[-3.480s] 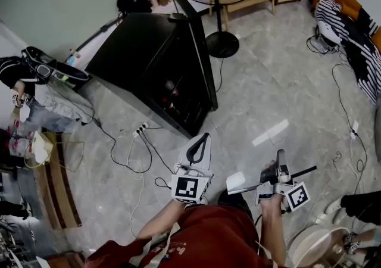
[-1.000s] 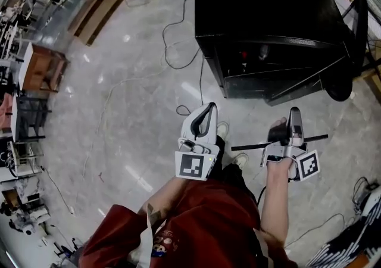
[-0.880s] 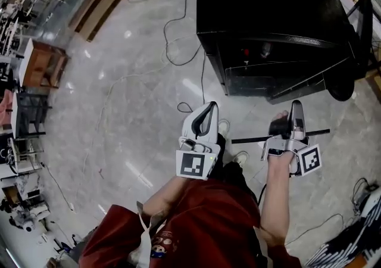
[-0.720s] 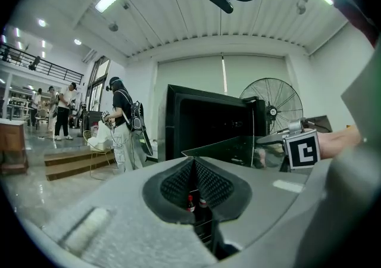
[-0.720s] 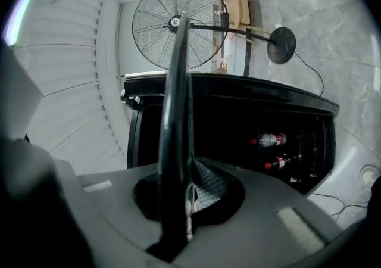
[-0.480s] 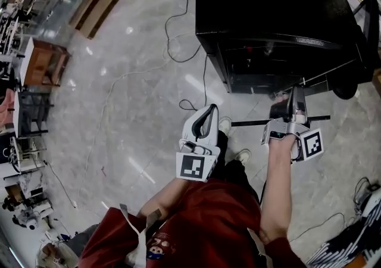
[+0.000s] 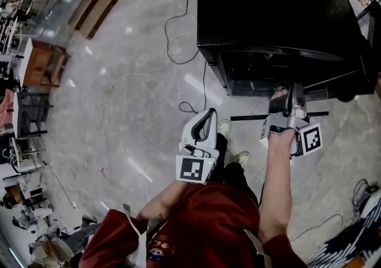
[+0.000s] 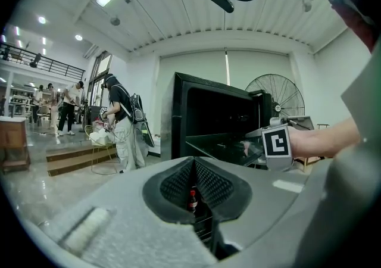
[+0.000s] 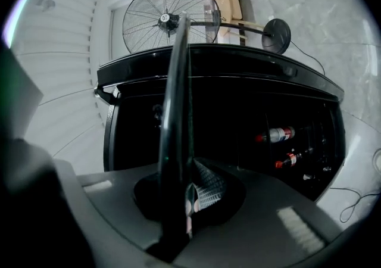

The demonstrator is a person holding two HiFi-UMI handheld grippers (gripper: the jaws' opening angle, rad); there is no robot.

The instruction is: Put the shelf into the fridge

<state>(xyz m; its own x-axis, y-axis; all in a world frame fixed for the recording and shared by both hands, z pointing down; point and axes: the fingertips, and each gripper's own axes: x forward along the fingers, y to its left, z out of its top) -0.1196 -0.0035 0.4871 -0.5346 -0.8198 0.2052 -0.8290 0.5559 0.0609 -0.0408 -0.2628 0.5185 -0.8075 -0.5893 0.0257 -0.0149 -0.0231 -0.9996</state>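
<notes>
The black fridge (image 7: pixel 268 5) stands open toward me on the marble floor. My right gripper (image 7: pixel 296 89) is shut on the shelf (image 7: pixel 247 117), a thin dark-framed pane seen edge-on, just in front of the fridge's opening. In the right gripper view the shelf's edge (image 9: pixel 176 106) runs up between the jaws, with the dark fridge interior (image 9: pixel 226 118) right behind it. My left gripper (image 7: pixel 211 112) hangs shut and empty to the left of the shelf, apart from it. From the left gripper view, the fridge (image 8: pixel 208 118) and the right gripper's marker cube (image 8: pixel 277 142) lie ahead.
Bottles (image 9: pixel 275 134) lie on lower racks inside the fridge. A standing fan (image 9: pixel 169 19) is behind it. Cables (image 7: pixel 178 40) trail over the floor to the fridge's left. A person with a backpack (image 8: pixel 125 124) stands further off, beside a low wooden platform (image 8: pixel 77 159).
My right gripper has carried the shelf closer to the fridge's opening. The left gripper has sunk slightly. Before that, I turned to face the fridge.
</notes>
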